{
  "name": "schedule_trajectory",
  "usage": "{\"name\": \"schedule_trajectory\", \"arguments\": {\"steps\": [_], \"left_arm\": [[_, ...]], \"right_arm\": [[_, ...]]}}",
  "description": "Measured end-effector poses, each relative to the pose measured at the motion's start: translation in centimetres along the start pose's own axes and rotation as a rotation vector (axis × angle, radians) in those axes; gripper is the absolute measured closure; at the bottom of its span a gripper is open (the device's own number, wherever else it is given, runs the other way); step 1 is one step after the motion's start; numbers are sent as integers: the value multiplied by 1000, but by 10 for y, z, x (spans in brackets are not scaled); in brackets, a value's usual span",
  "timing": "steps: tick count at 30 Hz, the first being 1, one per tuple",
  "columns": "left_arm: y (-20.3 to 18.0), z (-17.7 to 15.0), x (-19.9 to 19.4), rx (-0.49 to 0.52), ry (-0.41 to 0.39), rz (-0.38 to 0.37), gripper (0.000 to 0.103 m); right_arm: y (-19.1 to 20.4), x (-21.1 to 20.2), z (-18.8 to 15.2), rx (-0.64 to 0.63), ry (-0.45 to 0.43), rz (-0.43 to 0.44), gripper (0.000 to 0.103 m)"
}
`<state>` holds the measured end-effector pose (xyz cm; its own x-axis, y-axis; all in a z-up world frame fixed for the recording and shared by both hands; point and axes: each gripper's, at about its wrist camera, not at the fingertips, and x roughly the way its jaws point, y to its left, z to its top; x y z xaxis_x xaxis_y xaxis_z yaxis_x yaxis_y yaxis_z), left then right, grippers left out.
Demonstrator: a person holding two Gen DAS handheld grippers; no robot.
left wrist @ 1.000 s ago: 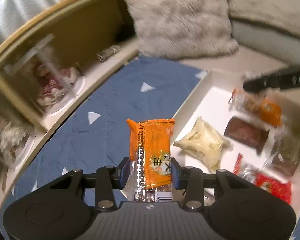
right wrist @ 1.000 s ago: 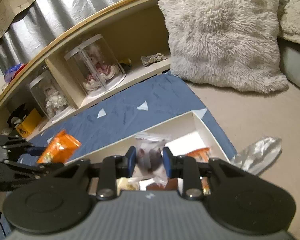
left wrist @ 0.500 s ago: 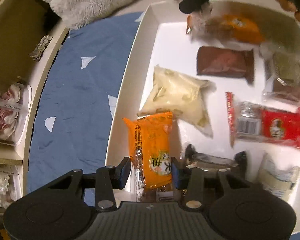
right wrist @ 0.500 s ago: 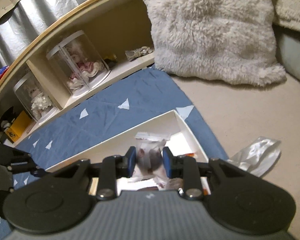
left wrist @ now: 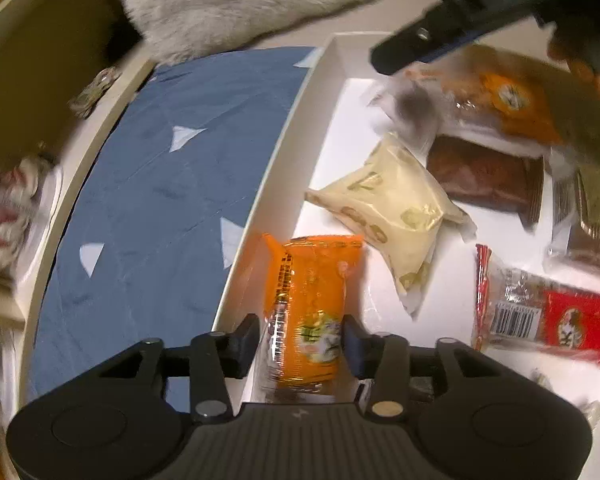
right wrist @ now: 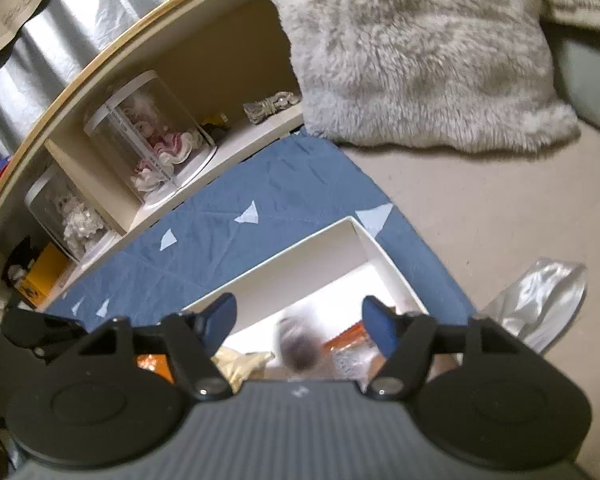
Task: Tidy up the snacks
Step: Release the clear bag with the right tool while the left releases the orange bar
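Observation:
My left gripper is shut on an orange snack packet, held just inside the left wall of the white box. My right gripper stands open above the box's far corner. Below it a clear packet with a dark snack is blurred and loose between the jaws. The left wrist view shows that packet under the right gripper's finger, over an orange-labelled packet.
In the box lie a cream packet, a brown packet, a red packet and others. A fluffy pillow, a shelf with display domes, a blue cloth and a silver bag surround it.
My right gripper has opened and let go of the clear packet, which is dropping into the box. My left gripper has stayed shut on the orange packet and shifted over the box's left side.

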<state>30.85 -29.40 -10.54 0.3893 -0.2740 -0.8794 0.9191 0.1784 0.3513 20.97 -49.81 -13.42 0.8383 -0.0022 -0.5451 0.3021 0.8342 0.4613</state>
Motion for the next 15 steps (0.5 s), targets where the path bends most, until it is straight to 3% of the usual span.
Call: {"name": "schedule_trajectory", "arguments": {"steps": [5, 10, 15], "left_arm": [[6, -8, -15, -91, -43, -11, 34], [6, -16, -28, -167, -66, -28, 32], [4, -26, -41, -261, -110, -33, 17]], "right_arm": [[2, -5, 0, -19, 22, -1, 28], [6, -12, 2, -73, 44, -13, 28], [16, -21, 1, -149, 60, -33, 20]]}}
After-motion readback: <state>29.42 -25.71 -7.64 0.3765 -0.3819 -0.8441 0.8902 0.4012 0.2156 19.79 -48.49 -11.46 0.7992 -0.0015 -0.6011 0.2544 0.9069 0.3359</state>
